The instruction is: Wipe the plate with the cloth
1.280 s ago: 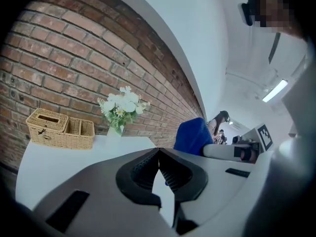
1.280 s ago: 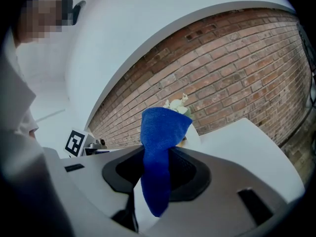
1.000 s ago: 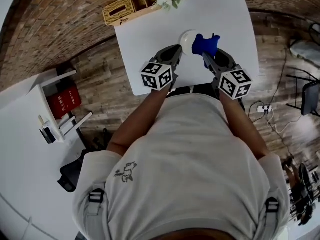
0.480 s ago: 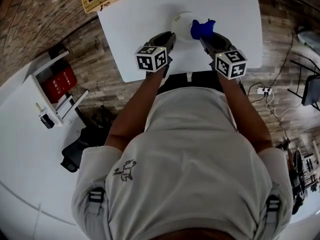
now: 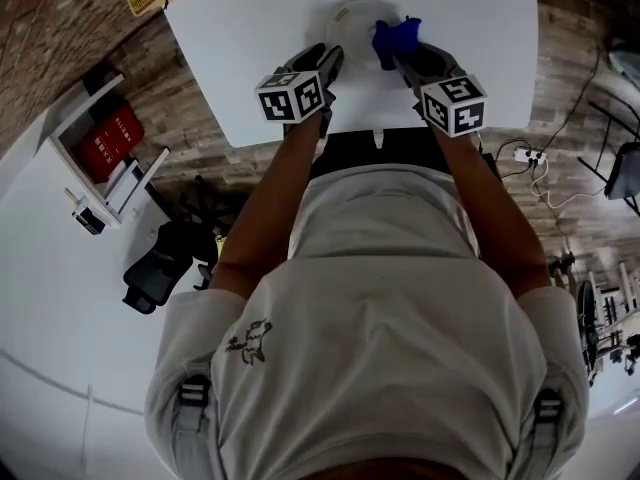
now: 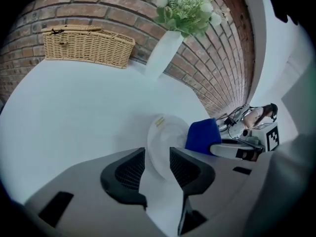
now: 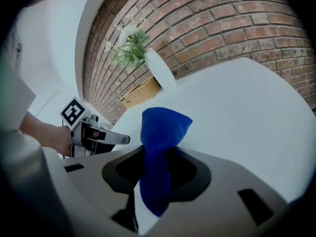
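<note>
Right gripper: the right gripper [image 7: 157,158] was clamped on the blue cloth [image 7: 165,125], with a loose tuft above the jaws and a tail hanging below.
Left gripper: the jaws of the left gripper [image 6: 157,158] stood apart and had just been opening. The near rim of the plate showed in the gap, and neither pad pressed on it.
Cloth's place: it was held low over the white table [image 5: 250,48], at the plate's right edge as the head view shows it.
Plate's place: the pale plate [image 6: 168,135] lay on the table just ahead of both grippers, with the cloth beside it.
Step in hand: probably bringing the cloth down to the plate to wipe it.
Doing it well: lay the loose tuft flat on the plate's face and sweep from the rim inward with light pressure. The left jaws could close on the near rim or brace against it, since a light plate would likely slide on a smooth tabletop.
Risk: the hard jaw tips could scrape the plate if the cloth bunched up.
Shirt print: the small drawing [image 5: 250,340] carried no lettering I could read.
Marker cubes: they showed black-and-white square patterns and no words.
Plate label: the small yellow mark [image 6: 159,121] was too small to read.
Red box: the writing on the red box [image 5: 112,138] on the shelf was illegible.
Far end: the flower vase [image 6: 163,53] and the wicker basket [image 6: 86,43] showed no writing.
</note>
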